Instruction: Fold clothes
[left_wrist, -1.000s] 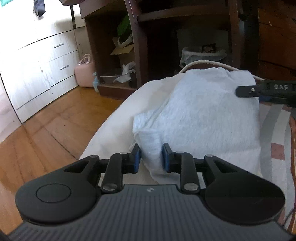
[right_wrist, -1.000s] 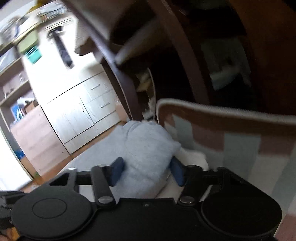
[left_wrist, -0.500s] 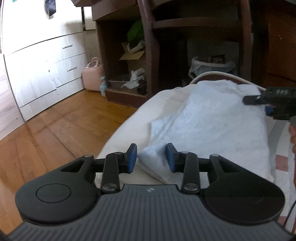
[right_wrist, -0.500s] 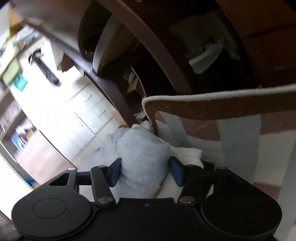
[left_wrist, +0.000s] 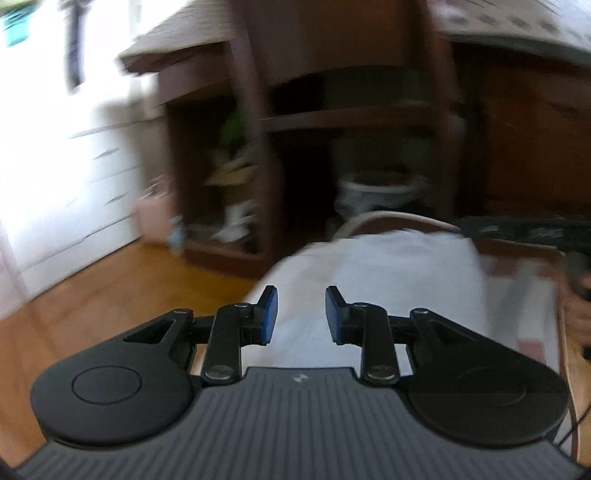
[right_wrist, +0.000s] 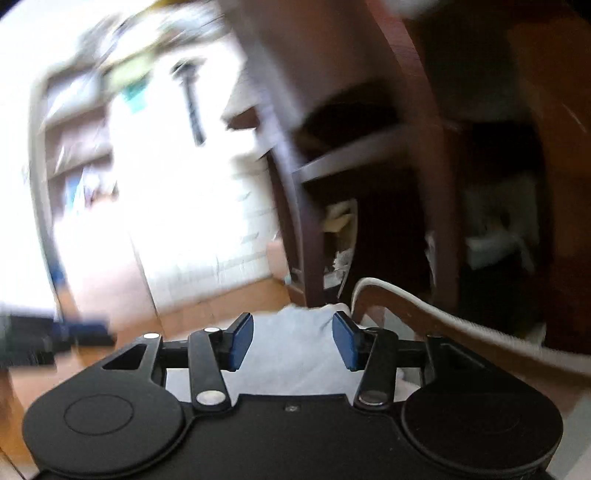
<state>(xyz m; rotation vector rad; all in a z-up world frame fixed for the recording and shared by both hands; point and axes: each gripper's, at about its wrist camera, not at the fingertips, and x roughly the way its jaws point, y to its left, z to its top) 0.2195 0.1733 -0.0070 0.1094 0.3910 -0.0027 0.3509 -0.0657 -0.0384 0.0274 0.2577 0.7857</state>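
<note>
A pale grey-white folded garment (left_wrist: 402, 273) lies on the white bedding, ahead of and below my left gripper (left_wrist: 301, 314). The left gripper is open and empty above the garment's near end. In the right wrist view the same garment (right_wrist: 291, 343) shows between and beyond the blue pads of my right gripper (right_wrist: 293, 341), which is open and not gripping it. The right gripper also shows at the right edge of the left wrist view (left_wrist: 532, 230), with the person's hand behind it. Both views are blurred by motion.
A striped brown, pink and white blanket with a corded edge (right_wrist: 424, 306) lies right of the garment. A dark wooden desk with shelves (left_wrist: 332, 122) stands beyond the bed. White drawers (left_wrist: 66, 177) and orange wood floor (left_wrist: 92, 288) are at left.
The left gripper has let go of the garment's near edge, opened wider and risen. The right gripper has lifted and swung away from the garment's far end. The garment now lies flat.
</note>
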